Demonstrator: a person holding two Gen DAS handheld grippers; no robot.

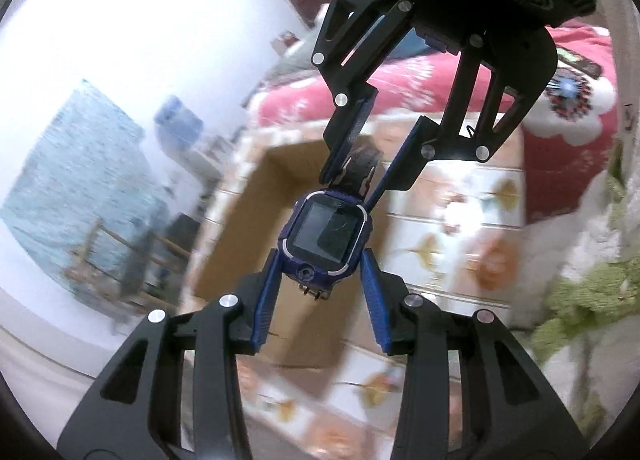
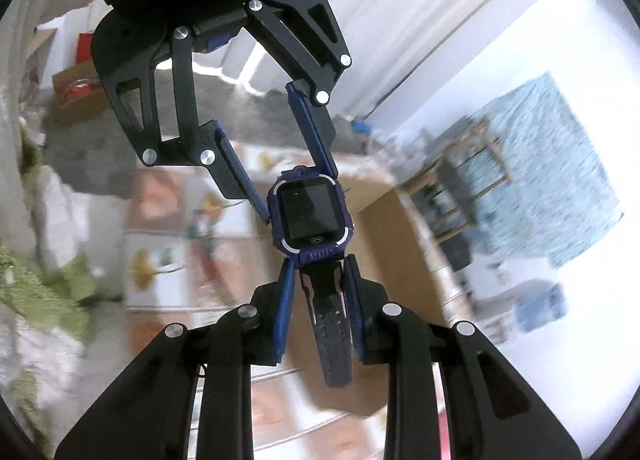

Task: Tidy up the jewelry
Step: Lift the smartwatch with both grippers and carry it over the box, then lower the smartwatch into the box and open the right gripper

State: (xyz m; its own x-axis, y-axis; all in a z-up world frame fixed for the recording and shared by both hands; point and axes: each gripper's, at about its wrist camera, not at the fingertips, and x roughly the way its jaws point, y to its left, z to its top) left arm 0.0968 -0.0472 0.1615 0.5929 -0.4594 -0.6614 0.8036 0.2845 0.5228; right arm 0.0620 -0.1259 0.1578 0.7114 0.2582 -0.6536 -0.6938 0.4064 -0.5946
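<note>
A dark blue smartwatch (image 1: 326, 234) with a black square screen hangs in the air between my two grippers. In the left wrist view my left gripper (image 1: 320, 260) comes up from below, its blue pads pressed on the sides of the watch body. From above, my right gripper (image 1: 350, 190) is shut on the black strap (image 1: 360, 164). The right wrist view shows the same hold mirrored: my right gripper (image 2: 320, 262) clamps the strap (image 2: 330, 324), and my left gripper (image 2: 300, 196) holds the watch (image 2: 310, 214) from above.
The background is blurred. Below the watch lies an open brown cardboard box (image 1: 256, 220) on a floral patterned cloth (image 1: 460, 228). A red cloth (image 1: 560, 164) and green fabric (image 1: 592, 292) are to the right; a blue picture (image 1: 80, 180) hangs on the white wall.
</note>
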